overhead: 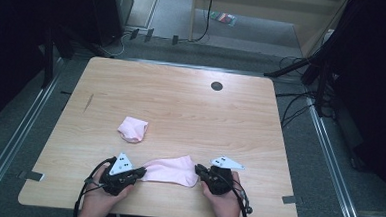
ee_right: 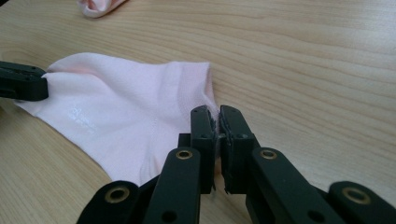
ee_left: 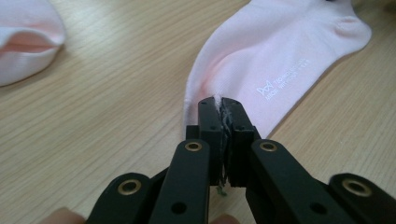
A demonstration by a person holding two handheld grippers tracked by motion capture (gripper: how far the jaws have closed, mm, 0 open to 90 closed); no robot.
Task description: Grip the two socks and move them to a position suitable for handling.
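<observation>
A flat pale pink sock lies near the table's front edge, stretched between my two grippers. My left gripper is shut on its left end; in the left gripper view the jaws pinch the sock at its edge. My right gripper is shut on the ribbed cuff end, where the right gripper view shows its jaws closed on the sock. The left gripper's fingers show at that sock's far end. A second pink sock, bunched up, lies farther back on the left.
The bunched sock sits left of the left gripper's line and appears again as the bunched sock in the right gripper view. A dark round grommet is set in the wooden table. Cables and dark stands surround the table.
</observation>
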